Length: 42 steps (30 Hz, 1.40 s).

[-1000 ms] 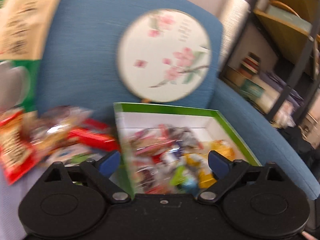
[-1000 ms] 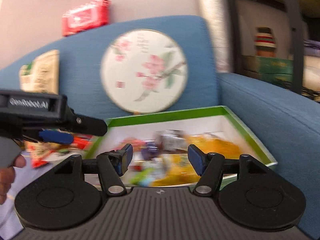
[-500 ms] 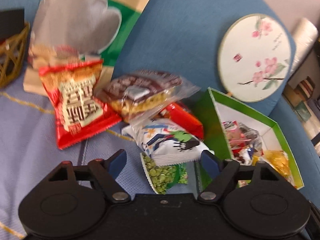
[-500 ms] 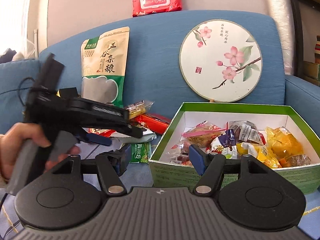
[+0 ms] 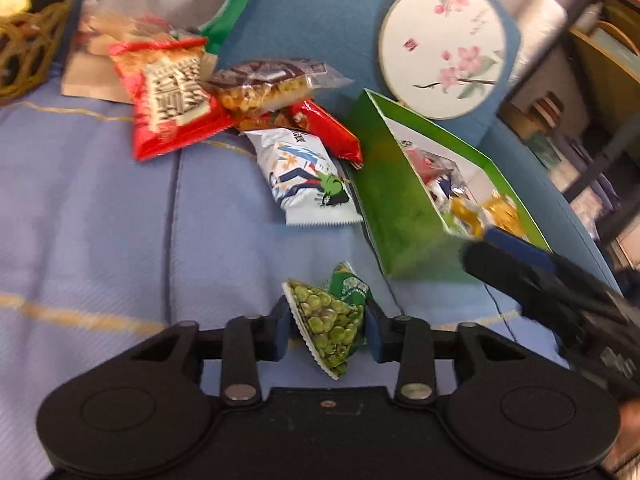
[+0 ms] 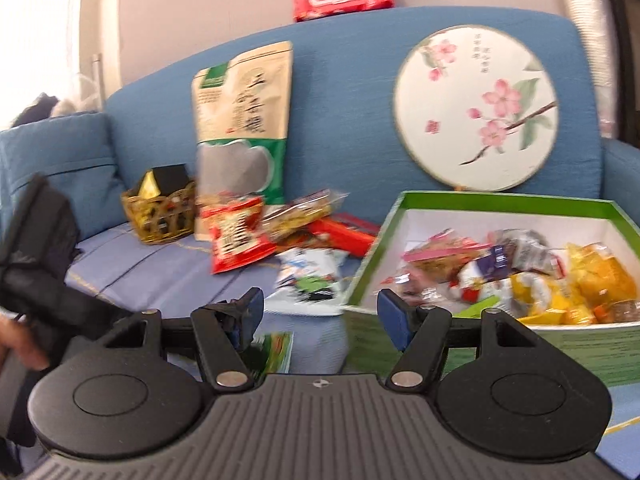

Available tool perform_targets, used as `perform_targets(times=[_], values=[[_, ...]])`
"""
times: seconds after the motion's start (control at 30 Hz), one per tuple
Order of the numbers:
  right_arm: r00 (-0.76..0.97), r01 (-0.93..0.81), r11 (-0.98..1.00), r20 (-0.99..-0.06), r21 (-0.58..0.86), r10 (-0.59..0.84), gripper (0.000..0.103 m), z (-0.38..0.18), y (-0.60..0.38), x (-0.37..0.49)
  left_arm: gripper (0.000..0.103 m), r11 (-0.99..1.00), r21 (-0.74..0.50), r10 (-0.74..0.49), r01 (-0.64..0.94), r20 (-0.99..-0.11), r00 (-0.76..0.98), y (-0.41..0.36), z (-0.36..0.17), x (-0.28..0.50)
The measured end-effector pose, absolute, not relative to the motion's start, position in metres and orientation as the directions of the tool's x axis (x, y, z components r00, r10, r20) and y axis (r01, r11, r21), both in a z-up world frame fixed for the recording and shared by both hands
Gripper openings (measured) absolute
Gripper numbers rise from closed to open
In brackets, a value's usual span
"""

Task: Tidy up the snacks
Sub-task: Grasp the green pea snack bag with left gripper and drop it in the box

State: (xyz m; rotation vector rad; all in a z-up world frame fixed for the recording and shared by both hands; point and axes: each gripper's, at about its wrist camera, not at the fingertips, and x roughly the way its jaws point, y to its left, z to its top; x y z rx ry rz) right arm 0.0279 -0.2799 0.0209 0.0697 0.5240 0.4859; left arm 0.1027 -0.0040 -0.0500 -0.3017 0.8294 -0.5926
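Blue sofa (image 6: 344, 80), snack pile (image 5: 224, 92), green box (image 5: 404, 216)

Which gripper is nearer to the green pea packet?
Left. The left gripper is shut on the green pea packet; the right gripper is open, apart from it, beside the green box.

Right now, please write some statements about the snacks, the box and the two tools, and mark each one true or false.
1. The left tool is shut on the pea packet. True.
2. The right tool holds a snack. False: it is open and holds nothing.
3. The green box is empty. False: it holds many snacks.
4. A red packet lies outside the box. True.
5. The round fan lies in the box. False: it leans on the sofa back behind it.
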Motion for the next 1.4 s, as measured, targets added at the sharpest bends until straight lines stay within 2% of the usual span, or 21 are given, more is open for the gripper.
perform_targets(times=[0.03, 0.07, 0.1, 0.13, 0.27, 0.4, 0.67, 0.7, 0.73, 0.77, 0.8, 0.83, 0.87, 1.0, 1.23, 1.4], values=[[0.742, -0.446, 0.875, -0.469, 0.190, 0.480, 0.103, 0.020, -0.276, 0.027, 0.053, 0.806, -0.460, -0.591, 0.373, -0.592, 0.548, 0.002, -0.047, 0.096], [0.725, -0.464, 0.864, -0.478, 0.193, 0.496, 0.103, 0.019, -0.271, 0.026, 0.061, 0.810, -0.453, -0.584, 0.372, -0.573, 0.574, 0.009, -0.044, 0.091], [0.705, -0.486, 0.851, -0.487, 0.198, 0.516, 0.103, 0.017, -0.266, 0.025, 0.077, 0.817, -0.449, -0.573, 0.362, -0.556, 0.602, 0.014, -0.041, 0.088], [0.678, -0.512, 0.834, -0.500, 0.205, 0.539, 0.103, 0.015, -0.260, 0.025, 0.085, 0.820, -0.455, -0.564, 0.347, -0.544, 0.621, 0.019, -0.039, 0.087], [0.602, -0.583, 0.796, -0.570, 0.164, 0.559, 0.103, 0.001, -0.237, 0.023, 0.085, 0.787, -0.531, -0.593, 0.313, -0.514, 0.619, 0.032, -0.040, 0.093], [0.579, -0.583, 0.800, -0.619, 0.139, 0.530, 0.103, -0.010, -0.227, 0.025, 0.085, 0.750, -0.558, -0.644, 0.354, -0.494, 0.585, 0.026, -0.044, 0.095], [0.569, -0.519, 0.821, -0.620, 0.238, 0.540, 0.103, -0.013, -0.232, 0.034, 0.085, 0.681, -0.627, -0.720, 0.379, -0.477, 0.505, 0.017, -0.056, 0.099], [0.566, -0.515, 0.821, -0.621, 0.247, 0.542, 0.103, -0.014, -0.231, 0.035, 0.084, 0.677, -0.636, -0.723, 0.371, -0.477, 0.500, 0.016, -0.058, 0.100], [0.565, -0.510, 0.823, -0.624, 0.250, 0.540, 0.103, -0.015, -0.230, 0.035, 0.075, 0.675, -0.642, -0.724, 0.363, -0.481, 0.495, 0.014, -0.061, 0.102], [0.566, -0.506, 0.826, -0.627, 0.248, 0.535, 0.103, -0.016, -0.228, 0.036, 0.060, 0.680, -0.640, -0.720, 0.358, -0.491, 0.491, 0.012, -0.063, 0.104], [0.565, -0.505, 0.828, -0.632, 0.243, 0.530, 0.100, -0.017, -0.226, 0.037, 0.018, 0.693, -0.626, -0.710, 0.358, -0.505, 0.491, 0.010, -0.065, 0.105], [0.570, -0.502, 0.832, -0.634, 0.235, 0.523, 0.093, -0.016, -0.225, 0.037, 0.014, 0.706, -0.613, -0.699, 0.355, -0.519, 0.493, 0.009, -0.067, 0.106], [0.568, -0.511, 0.826, -0.629, 0.236, 0.531, 0.082, -0.015, -0.225, 0.036, 0.014, 0.693, -0.628, -0.709, 0.353, -0.509, 0.488, 0.011, -0.067, 0.106], [0.612, -0.529, 0.828, -0.593, 0.184, 0.523, 0.080, -0.003, -0.223, 0.027, 0.014, 0.692, -0.622, -0.706, 0.365, -0.480, 0.520, 0.013, -0.054, 0.097], [0.750, -0.504, 0.858, -0.444, 0.098, 0.491, 0.079, 0.027, -0.244, 0.021, 0.015, 0.687, -0.551, -0.712, 0.474, -0.384, 0.587, -0.010, -0.010, 0.089], [0.812, -0.418, 0.901, -0.397, 0.116, 0.428, 0.079, 0.031, -0.277, 0.032, 0.015, 0.671, -0.486, -0.738, 0.560, -0.368, 0.565, -0.052, 0.008, 0.105]])
